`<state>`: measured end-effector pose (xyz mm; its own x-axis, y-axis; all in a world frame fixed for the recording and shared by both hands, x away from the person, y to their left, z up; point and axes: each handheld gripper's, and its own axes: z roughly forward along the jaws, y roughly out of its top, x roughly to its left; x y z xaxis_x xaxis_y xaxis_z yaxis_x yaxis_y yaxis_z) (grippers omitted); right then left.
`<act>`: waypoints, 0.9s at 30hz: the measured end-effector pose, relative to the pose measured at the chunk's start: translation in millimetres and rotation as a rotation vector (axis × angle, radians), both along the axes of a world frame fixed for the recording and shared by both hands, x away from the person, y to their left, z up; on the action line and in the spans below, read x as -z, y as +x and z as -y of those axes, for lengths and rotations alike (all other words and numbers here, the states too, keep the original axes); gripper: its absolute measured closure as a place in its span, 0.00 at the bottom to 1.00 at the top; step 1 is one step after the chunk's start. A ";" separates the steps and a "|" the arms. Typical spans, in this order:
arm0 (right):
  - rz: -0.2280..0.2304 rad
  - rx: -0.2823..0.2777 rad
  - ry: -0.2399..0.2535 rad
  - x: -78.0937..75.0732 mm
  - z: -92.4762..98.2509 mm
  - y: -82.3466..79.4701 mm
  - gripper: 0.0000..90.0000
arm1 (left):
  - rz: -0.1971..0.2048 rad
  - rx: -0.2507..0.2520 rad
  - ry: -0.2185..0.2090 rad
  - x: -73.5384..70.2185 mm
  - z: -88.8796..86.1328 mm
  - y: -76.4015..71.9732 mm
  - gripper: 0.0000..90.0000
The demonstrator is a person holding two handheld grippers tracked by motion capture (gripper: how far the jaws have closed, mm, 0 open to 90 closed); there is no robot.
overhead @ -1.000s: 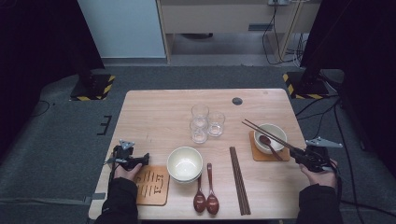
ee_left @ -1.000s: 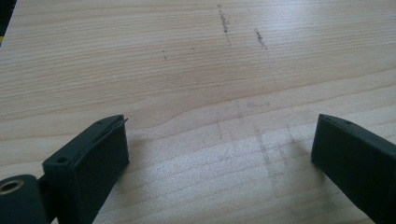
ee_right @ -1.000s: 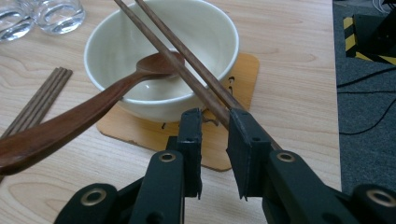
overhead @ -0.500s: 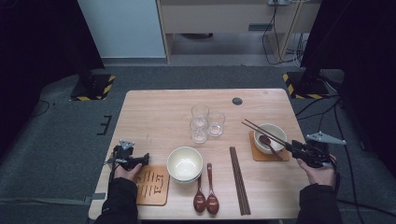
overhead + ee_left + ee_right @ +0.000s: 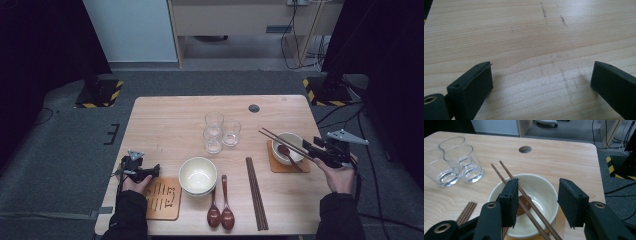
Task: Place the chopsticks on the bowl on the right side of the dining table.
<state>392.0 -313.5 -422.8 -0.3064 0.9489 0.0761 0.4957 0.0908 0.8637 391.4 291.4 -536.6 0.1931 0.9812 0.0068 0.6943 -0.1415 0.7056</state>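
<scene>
Right hand-held gripper (image 5: 536, 203) has just been opening, jaws apart over chopsticks (image 5: 524, 195) lying across the bowl (image 5: 541, 192); high view shows its hand (image 5: 340, 177) lower right

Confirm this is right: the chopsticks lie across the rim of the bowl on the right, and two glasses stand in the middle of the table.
Not quite. The chopsticks do lie across the rim of the bowl on the right, but three glasses, not two, stand in the middle of the table. The high view shows all three.

Brown chopsticks (image 5: 524, 192) lying across white bowl (image 5: 544, 192) rim
</scene>
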 end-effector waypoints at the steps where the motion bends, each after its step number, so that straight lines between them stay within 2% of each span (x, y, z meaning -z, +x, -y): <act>1: 0.004 0.002 -0.001 -0.8 -1.4 2.1 0.56 | 0.000 0.000 0.000 0.0 0.0 0.0 0.03; 12: 0.014 0.012 -0.031 3.5 -23.1 30.4 0.47 | 0.000 0.000 0.000 0.0 0.0 0.0 0.03; 19: 0.022 0.005 -0.047 8.5 -28.7 45.3 0.45 | 0.000 0.000 0.000 0.0 0.0 0.0 0.03; 24: 0.004 -0.010 -0.061 14.2 -33.3 53.9 0.43 | 0.000 0.000 0.000 0.0 0.0 0.0 0.03; 27: -0.011 0.010 -0.073 19.7 -35.7 59.4 0.42 | 0.000 0.000 0.000 0.0 0.0 0.0 0.03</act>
